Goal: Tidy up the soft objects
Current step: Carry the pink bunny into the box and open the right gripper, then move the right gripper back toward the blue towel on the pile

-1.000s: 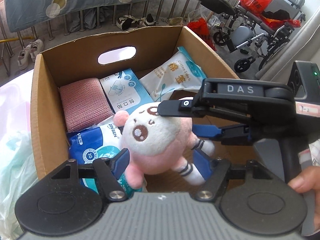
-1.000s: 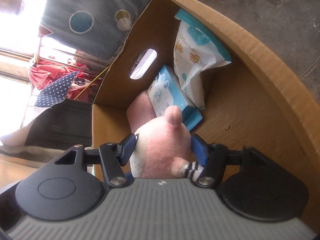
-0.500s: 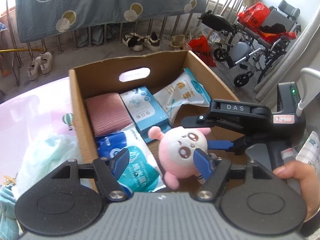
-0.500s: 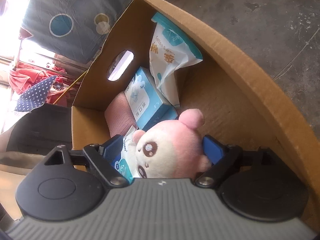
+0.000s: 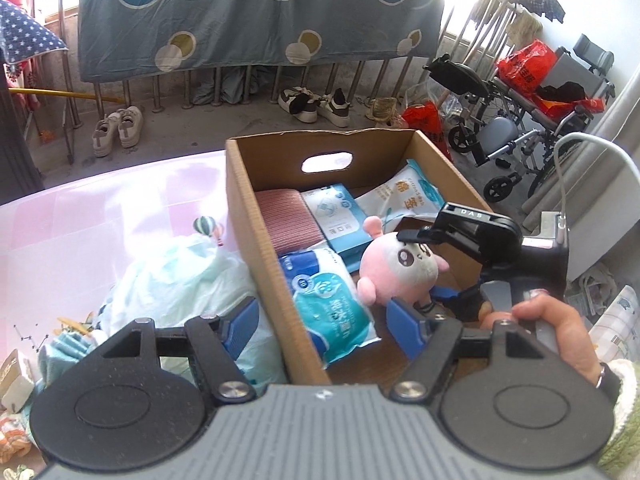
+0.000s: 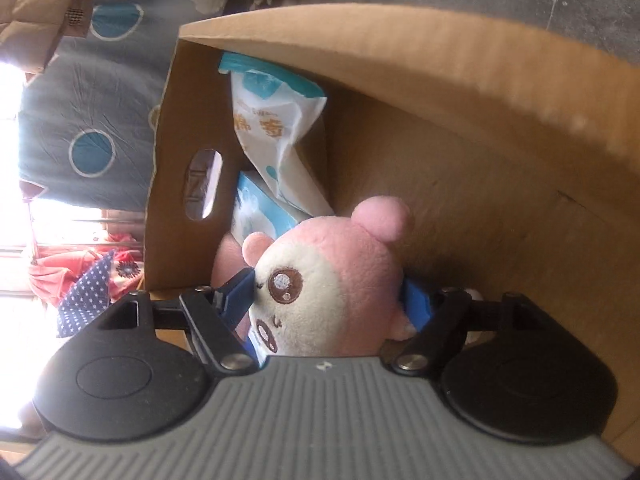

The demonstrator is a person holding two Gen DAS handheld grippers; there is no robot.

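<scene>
- At the far left of my left-wrist view, a pale plastic bag lies on the pink counter, just beside the cardboard box.
- My left tongs stand open with nothing between them; their two blue fingers straddle the box's near-left wall, one outside by the bag, one inside.
- Inside the box, along the left wall, a pink folded cloth sits at the back and a blue wipes pack in front of it; a light blue pack and a white pouch lie further right.
- The pink plush toy is in the box, right of the wipes pack, with my right tongs around it.
- In the right-wrist view the plush toy fills the gap of my right tongs, which have just been closing. The blue fingers seem to press its sides, though I cannot be sure how firmly.
</scene>
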